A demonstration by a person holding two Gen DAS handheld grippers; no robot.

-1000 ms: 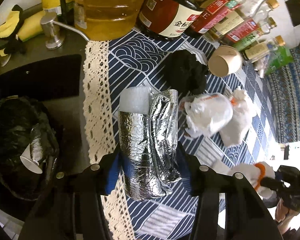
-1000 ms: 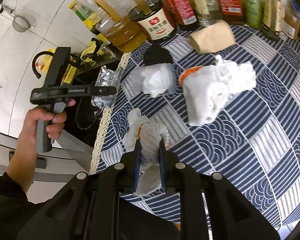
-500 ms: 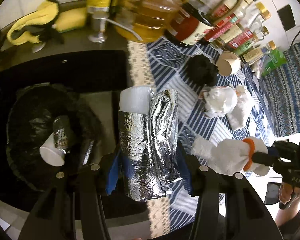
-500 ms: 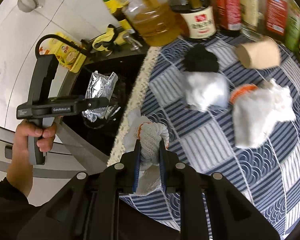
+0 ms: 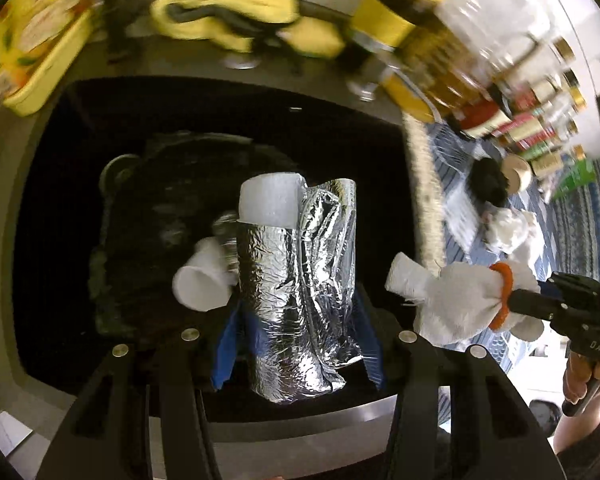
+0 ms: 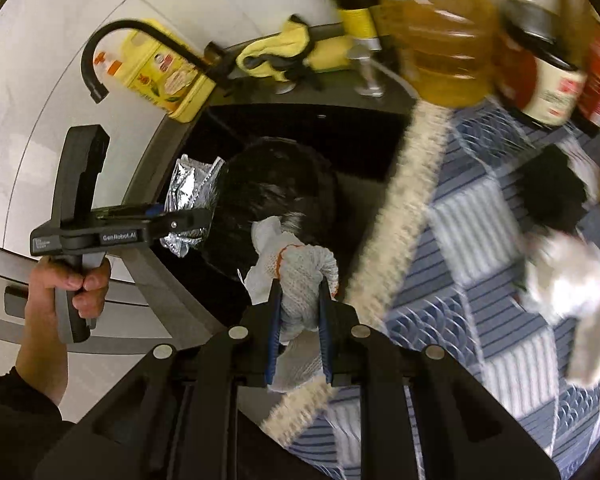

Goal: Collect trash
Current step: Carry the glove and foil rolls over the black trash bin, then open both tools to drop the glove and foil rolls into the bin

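Note:
My left gripper [image 5: 298, 320] is shut on a crumpled silver foil pouch [image 5: 296, 280] with a white foam piece sticking out of its top. It hangs over a black trash bag [image 5: 148, 220] that sits in the dark sink [image 5: 52, 184]. A white paper cup [image 5: 198, 282] lies in the bag. In the right wrist view my right gripper [image 6: 300, 300] is shut on a white knit glove with an orange cuff [image 6: 304, 276], held at the sink's right edge, beside the bag [image 6: 276, 196]. The left gripper [image 6: 184, 220] with the foil pouch [image 6: 190, 184] shows there too.
The blue patterned cloth with a lace border [image 6: 400, 208] still carries a black lump [image 6: 552, 188], a white wad [image 6: 560, 276] and a paper cup [image 5: 518, 170]. Oil and sauce bottles [image 6: 444, 28] stand behind. A black faucet [image 6: 112, 40], yellow box [image 6: 168, 76] and yellow rag [image 5: 228, 12] line the sink's back.
Both grippers have swept left off the cloth to the sink, carrying the foil pouch and the glove. The bag now lies under the left gripper.

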